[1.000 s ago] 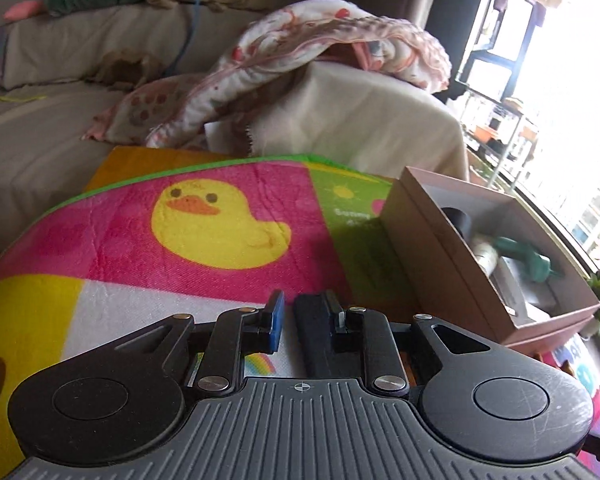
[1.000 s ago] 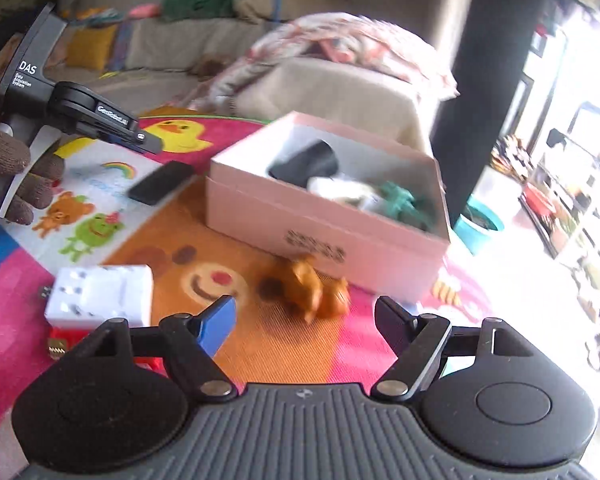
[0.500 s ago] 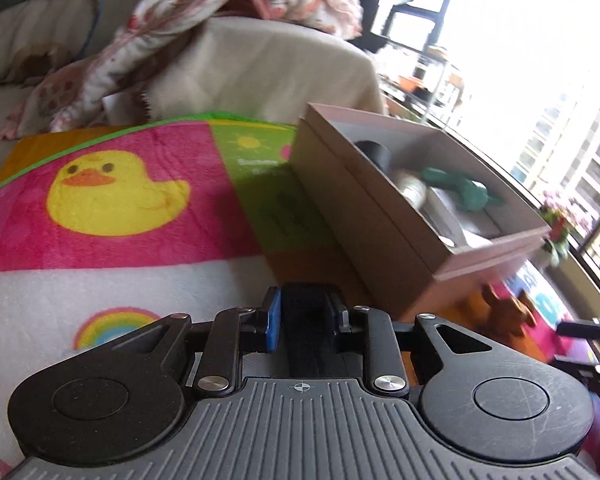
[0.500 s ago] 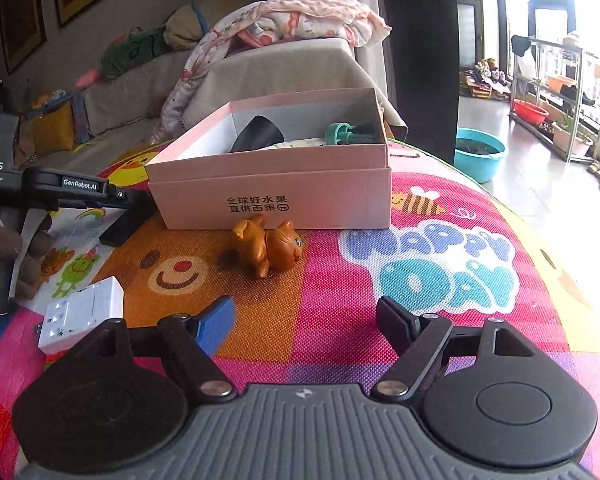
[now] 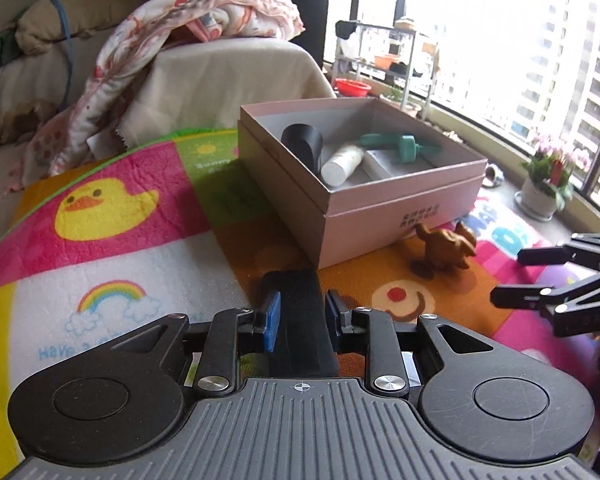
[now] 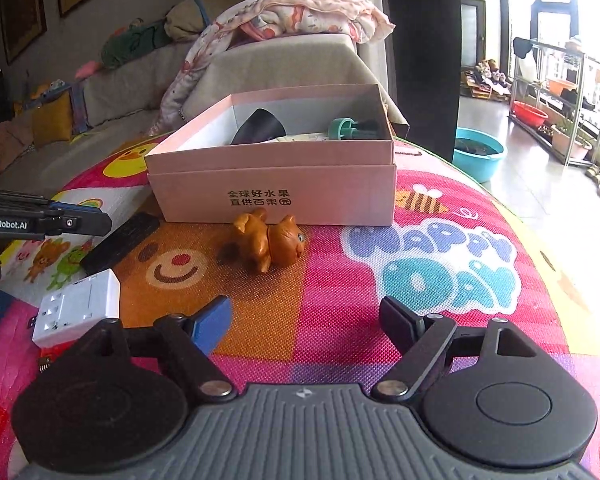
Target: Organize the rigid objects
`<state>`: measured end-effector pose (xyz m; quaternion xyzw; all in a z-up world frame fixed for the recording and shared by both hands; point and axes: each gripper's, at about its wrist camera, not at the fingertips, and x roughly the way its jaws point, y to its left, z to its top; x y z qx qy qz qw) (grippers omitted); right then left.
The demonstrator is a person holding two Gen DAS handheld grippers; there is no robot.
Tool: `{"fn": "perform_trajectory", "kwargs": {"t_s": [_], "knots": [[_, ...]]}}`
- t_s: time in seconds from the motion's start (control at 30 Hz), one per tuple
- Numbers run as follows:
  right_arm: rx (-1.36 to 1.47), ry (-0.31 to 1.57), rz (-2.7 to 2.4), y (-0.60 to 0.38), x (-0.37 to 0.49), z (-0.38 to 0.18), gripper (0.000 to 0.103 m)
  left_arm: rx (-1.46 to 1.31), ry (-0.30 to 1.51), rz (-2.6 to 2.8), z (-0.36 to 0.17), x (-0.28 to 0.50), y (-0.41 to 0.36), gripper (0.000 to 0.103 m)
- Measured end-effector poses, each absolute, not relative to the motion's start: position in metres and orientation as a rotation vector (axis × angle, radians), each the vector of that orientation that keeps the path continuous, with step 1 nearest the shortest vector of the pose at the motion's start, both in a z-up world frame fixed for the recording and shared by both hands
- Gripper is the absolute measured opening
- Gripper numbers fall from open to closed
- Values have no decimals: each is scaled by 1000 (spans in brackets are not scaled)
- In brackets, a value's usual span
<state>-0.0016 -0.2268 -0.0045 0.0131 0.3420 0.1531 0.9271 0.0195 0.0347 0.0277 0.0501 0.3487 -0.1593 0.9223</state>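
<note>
Daylight floods in from the windows [image 5: 520, 60] to the right of and beyond the left tongs [image 5: 298, 316], where the glass is blown out to near white. In the right wrist view the same glare burns the upper right corner, while the wall to the upper left stays dim. The pink box [image 6: 276, 184] casts a soft shadow toward the left on the mat [image 6: 440, 264], and the brown toy [image 6: 270, 242] does the same. Both views are sharp in the middle. Fisheye bending curves the mat's edges and the window frames near the borders.
</note>
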Motion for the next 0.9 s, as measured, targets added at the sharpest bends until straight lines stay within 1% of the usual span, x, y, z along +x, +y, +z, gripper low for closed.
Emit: {"fn": "perform_trajectory", "kwargs": {"t_s": [0.13,0.23,0.27,0.3,0.37,0.4,0.6,0.73,0.87,0.9], "knots": [[31,695,287,-228,-3,-4,82,131,742,-345,17,23,23,28],[46,695,280,-230,-2,-5,82,127,726,-370,15,19,18,34],[47,695,280,-231,-2,-5,82,108,732,-392,15,19,17,39],[48,695,281,-231,-1,-5,83,79,740,-424,16,19,16,41],[48,696,283,-231,-2,-6,83,-8,800,-511,12,24,17,41],[48,696,283,-231,-2,-6,83,-53,803,-534,11,23,18,45],[62,691,279,-233,-2,-6,83,-63,693,-505,39,7,36,44],[72,693,290,-233,0,-7,86,9,730,-589,49,-10,40,44],[79,697,294,-233,1,-7,87,163,789,-606,33,-29,22,45],[77,698,294,-233,1,-7,88,211,754,-602,32,-36,18,44]]}}
